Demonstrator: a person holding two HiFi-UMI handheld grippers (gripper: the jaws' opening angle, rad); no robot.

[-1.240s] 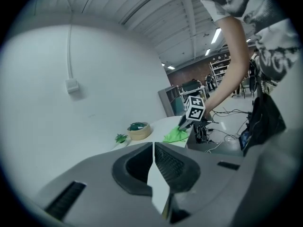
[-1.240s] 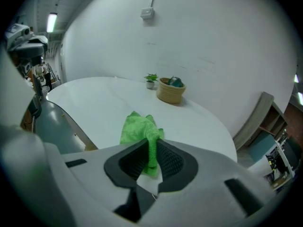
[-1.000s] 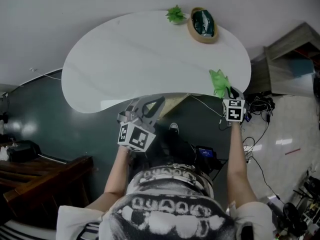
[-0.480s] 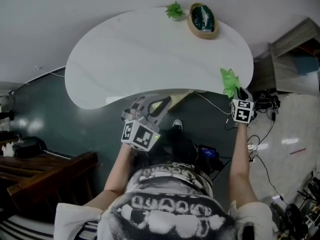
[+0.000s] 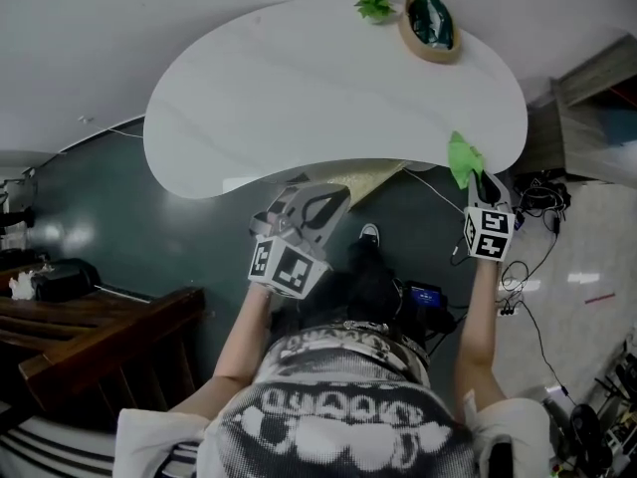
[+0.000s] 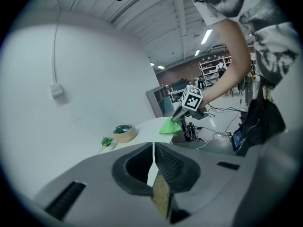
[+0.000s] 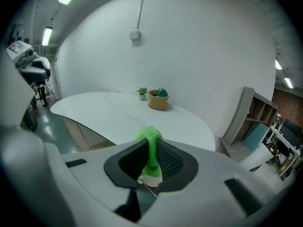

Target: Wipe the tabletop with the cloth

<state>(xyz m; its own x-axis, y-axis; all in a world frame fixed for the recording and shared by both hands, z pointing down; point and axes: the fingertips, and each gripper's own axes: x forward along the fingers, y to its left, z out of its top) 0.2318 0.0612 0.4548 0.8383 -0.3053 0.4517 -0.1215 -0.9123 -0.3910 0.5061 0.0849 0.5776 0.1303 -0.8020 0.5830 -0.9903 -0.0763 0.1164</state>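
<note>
We see a big white kidney-shaped surface [image 5: 299, 88] against a plain wall. It is almost all bare, so there is plenty of open room for long strokes across the middle and the left lobe. The near edge curves inward toward us, and both grippers sit along that edge, off the top.

The left gripper [image 5: 320, 205] hovers just beside the near rim at the inward curve. Its jaws are pressed together with nothing between them. We judge it is parked there to stay out of the wiping path.

The right gripper [image 5: 476, 179] is at the right lobe's near rim, clamped on the green cloth [image 5: 463, 157]. The bunched cloth pokes out past the jaw tips and lies over the very edge of the surface. It looks like it touches the top, but we can't confirm that. We judge the low, edge-on hold puts the cloth at the start of a pass from this corner inward.

At the far right edge stands a tan bowl [image 5: 430, 28] with something dark green in it. A small green plant [image 5: 374, 4] is just beside it on the left. These are the only obstacles, so wiping near that far rim needs care; a sweep could nudge them off.
</note>
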